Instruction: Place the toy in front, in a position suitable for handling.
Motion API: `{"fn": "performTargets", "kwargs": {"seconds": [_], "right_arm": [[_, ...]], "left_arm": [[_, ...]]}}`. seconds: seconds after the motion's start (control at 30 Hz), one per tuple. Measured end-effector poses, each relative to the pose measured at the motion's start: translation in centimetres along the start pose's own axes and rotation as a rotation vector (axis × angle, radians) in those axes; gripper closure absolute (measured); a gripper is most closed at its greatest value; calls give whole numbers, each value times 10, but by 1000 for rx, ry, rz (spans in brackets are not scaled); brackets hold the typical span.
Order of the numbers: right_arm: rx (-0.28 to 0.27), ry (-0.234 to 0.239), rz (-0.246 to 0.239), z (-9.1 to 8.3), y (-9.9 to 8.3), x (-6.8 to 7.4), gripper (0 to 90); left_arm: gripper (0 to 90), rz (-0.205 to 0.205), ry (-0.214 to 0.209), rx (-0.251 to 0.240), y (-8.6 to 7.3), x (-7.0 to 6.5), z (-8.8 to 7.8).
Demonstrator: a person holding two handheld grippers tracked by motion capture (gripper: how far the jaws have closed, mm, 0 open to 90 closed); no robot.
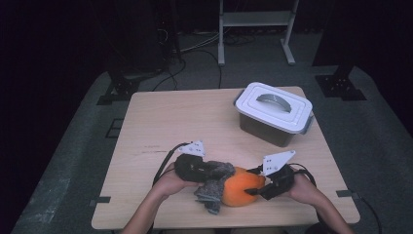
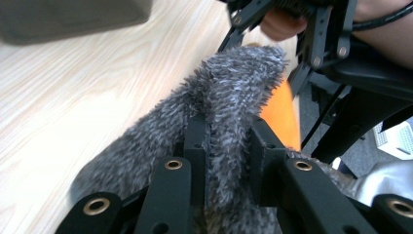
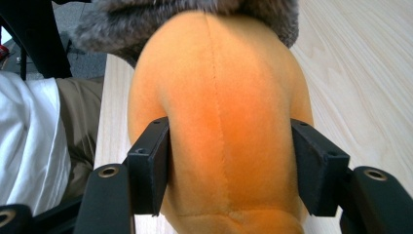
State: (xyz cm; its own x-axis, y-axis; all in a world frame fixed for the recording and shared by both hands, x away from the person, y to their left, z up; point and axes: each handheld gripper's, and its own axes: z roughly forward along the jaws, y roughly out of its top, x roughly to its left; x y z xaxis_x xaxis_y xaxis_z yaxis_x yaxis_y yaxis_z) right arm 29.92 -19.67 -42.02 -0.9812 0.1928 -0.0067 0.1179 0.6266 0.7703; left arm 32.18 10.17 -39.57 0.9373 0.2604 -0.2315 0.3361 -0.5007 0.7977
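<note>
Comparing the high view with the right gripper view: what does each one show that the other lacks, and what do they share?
High view alone: the lidded grey storage box at the table's far right, the left gripper pinching the grey fuzzy cloth, and both hands.

Right gripper view alone: the seam down the orange plush toy, the jaw pads pressed into its sides, and the person's white sleeve.

Shared: the toy held by the right gripper, the cloth draped over its far end, and the wooden table.

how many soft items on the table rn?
2. An orange plush near the front edge, between the right gripper jaws, and a grey fuzzy cloth against its left side, pinched by the left gripper. The lidded bin could hide more.
</note>
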Motion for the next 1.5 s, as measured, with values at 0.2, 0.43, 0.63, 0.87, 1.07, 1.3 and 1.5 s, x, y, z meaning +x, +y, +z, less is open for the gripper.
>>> {"fn": "performTargets", "kwargs": {"seconds": [0.2, 0.43, 0.63, 0.87, 1.07, 1.3, 1.5], "right_arm": [[-16, 6, 32, -8, -10, -8, 368], [-6, 10, 40, -7, -7, -8, 363], [-9, 9, 20, -4, -4, -9, 368], [-39, 13, 61, -10, -15, -16, 375], [-6, 4, 102, -14, -12, -15, 279], [31, -52, 74, -22, 5, 2, 200], [66, -92, 51, -15, 18, 11, 148]], "left_arm": [[732, -27, -14, -21, -7, 5, -1], [732, 8, -58, -49, 7, -5, 5], [731, 62, -70, -34, 19, -16, 15], [731, 21, -32, -29, 8, -4, 7], [732, 16, -52, -41, 10, -9, 15], [731, 23, -64, -43, 17, -12, 23], [732, 39, -69, -32, 26, -16, 31]]}}
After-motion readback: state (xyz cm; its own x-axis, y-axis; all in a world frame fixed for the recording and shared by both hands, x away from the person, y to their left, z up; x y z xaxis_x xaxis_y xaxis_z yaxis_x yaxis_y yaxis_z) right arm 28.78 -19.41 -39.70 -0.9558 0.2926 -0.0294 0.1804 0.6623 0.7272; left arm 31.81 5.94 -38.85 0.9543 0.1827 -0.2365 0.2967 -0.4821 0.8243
